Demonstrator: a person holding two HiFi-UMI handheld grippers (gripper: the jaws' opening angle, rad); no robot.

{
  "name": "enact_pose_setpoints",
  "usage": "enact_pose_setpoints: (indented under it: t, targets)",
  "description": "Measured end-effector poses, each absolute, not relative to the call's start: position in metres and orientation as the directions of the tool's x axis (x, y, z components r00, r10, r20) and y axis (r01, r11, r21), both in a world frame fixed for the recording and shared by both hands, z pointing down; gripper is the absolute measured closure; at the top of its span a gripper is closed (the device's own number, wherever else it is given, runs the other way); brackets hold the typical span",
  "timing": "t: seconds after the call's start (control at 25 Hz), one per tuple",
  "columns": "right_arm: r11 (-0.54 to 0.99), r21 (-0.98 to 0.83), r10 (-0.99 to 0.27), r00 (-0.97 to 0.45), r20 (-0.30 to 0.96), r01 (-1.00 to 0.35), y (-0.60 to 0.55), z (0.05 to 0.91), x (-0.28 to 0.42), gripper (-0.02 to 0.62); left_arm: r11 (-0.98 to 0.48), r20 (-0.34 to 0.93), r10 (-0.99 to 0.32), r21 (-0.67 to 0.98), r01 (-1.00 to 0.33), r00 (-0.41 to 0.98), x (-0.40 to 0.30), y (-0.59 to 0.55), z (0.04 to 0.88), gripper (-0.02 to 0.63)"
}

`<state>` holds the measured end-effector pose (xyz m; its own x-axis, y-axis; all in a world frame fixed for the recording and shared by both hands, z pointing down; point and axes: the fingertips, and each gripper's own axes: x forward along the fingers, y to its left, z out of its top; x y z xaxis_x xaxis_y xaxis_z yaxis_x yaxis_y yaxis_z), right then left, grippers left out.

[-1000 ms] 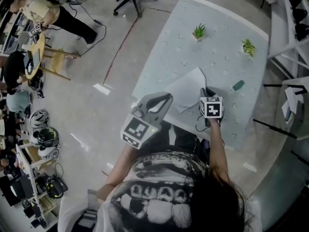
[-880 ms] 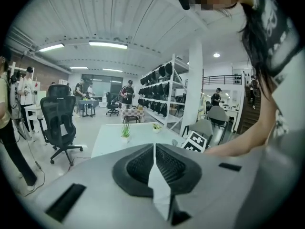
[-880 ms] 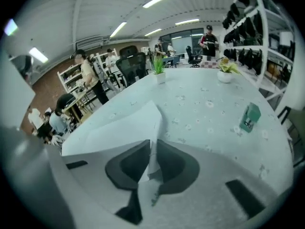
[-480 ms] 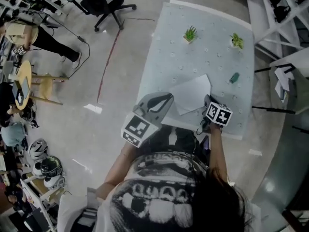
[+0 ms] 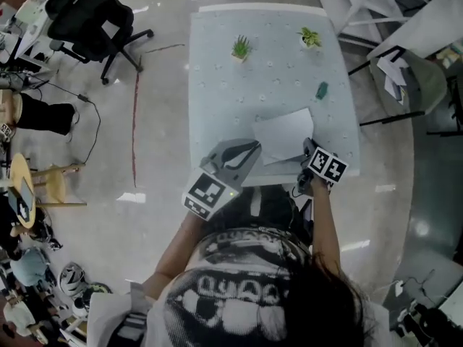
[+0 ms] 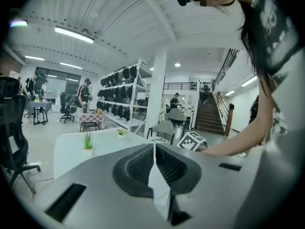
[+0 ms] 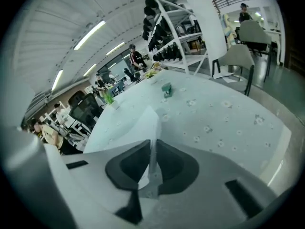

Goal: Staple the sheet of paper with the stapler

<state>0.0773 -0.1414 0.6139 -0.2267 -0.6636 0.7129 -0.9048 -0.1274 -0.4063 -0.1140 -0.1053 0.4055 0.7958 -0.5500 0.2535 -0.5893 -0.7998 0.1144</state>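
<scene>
The left gripper (image 6: pixel 154 151) and the right gripper (image 7: pixel 152 147) (its jaws have just been closing) are both pinched onto the near edge of the sheet of paper (image 5: pixel 283 134), which is held over the near end of the white table (image 5: pixel 217 63), while the small green stapler (image 5: pixel 322 90) is seen farther back, well apart.

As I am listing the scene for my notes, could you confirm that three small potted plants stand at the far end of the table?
Not quite: only two stand there, one potted plant and a second, at the far end of the table, as the head view shows.
</scene>
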Motion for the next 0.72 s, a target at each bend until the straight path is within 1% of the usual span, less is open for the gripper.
enact_pose_setpoints:
  t: [0.12,0.32,0.72]
  targets:
    - [-0.2,-0.441,-0.686,-0.197,0.701,-0.875,-0.138,0.61,0.098,0.549,-0.823,0.246,-0.517,0.119,-0.555,0.82,-0.098,-0.107,0.402,0.594]
    - [-0.263,-0.493,-0.721,-0.17,0.671,-0.829,-0.146,0.603,0.129,0.549,-0.846,0.247,-0.484,0.115,-0.521,0.84,-0.073,-0.109,0.398,0.594]
    - [-0.302,-0.547,-0.744,-0.166,0.648,-0.78,-0.184,0.608,0.172,0.549,-0.818,0.275,-0.523,0.106,-0.566,0.807,-0.04,-0.131,0.401,0.594]
